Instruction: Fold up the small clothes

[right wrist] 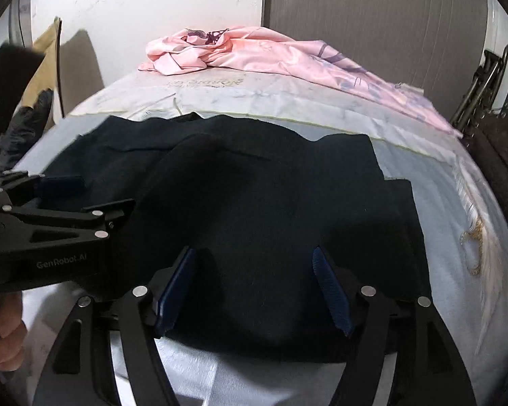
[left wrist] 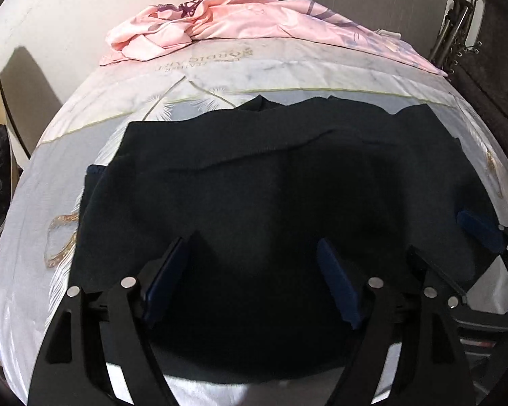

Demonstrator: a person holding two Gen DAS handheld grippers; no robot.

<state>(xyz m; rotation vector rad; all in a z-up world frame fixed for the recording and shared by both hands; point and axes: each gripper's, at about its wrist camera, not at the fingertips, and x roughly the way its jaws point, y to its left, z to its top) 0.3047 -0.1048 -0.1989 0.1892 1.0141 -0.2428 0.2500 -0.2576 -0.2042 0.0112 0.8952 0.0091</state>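
Hovering wide open, holding nothing, over dark garment (left wrist: 240, 182) on bed (left wrist: 50, 182): left claw (left wrist: 254, 277), right claw (right wrist: 254, 287). Possibly touching cloth. Lying beyond: pink sheet (left wrist: 220, 27).

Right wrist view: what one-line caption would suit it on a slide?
Open right tongs poised above a dark garment spread on the bed, left tongs alongside.

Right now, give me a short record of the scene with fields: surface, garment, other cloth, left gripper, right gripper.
surface: pale printed bedsheet
garment: dark knit garment, spread flat on the sheet
other cloth: crumpled pink satin fabric, at the far end, apart from the garment
left gripper: open, over the garment's near edge
right gripper: open, over the near edge, beside the left
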